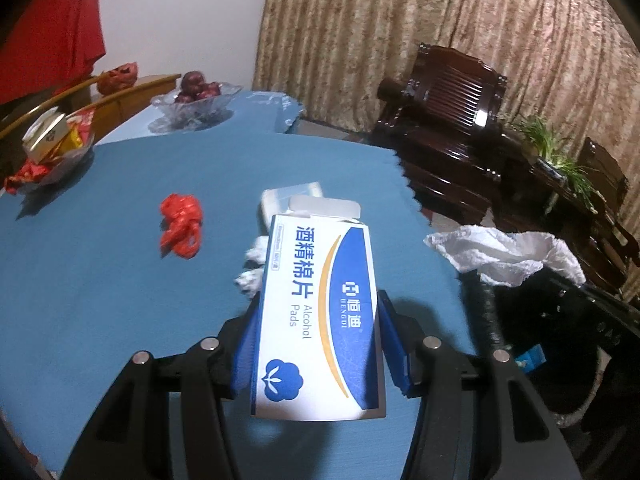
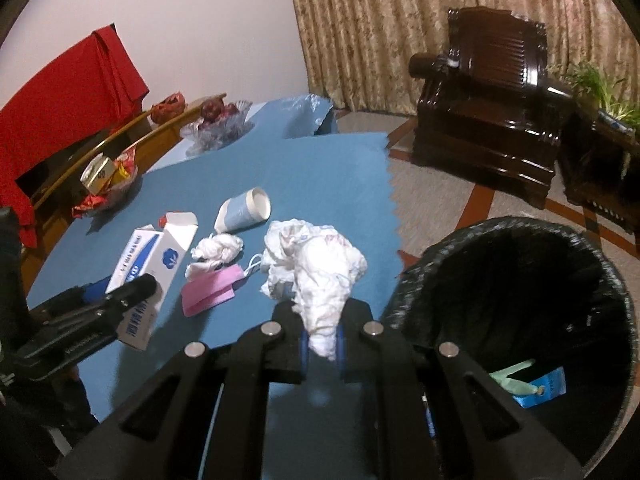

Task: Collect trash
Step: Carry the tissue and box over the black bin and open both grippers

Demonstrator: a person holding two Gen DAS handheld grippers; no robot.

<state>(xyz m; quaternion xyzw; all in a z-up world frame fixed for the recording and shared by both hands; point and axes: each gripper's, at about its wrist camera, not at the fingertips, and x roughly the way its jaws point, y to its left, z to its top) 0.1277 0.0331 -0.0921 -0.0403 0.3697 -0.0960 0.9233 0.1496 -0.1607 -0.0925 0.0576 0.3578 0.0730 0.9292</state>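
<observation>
My left gripper [image 1: 316, 344] is shut on a white and blue alcohol pads box [image 1: 316, 304], held above the blue table; the box also shows in the right wrist view [image 2: 148, 264]. My right gripper [image 2: 322, 346] is shut on a crumpled white plastic bag [image 2: 316, 264], lifted beside the black-lined trash bin [image 2: 516, 300]. On the table lie a red wrapper [image 1: 180, 224], a tipped paper cup [image 2: 244, 212], a crumpled tissue [image 2: 218, 250] and a pink mask [image 2: 210, 290].
The bin holds a blue carton [image 2: 542, 390]. A glass fruit bowl [image 1: 196, 100] and a snack basket [image 1: 56, 144] stand at the far left of the table [image 1: 100, 300]. A dark wooden armchair [image 2: 492, 112] stands beyond the table's edge.
</observation>
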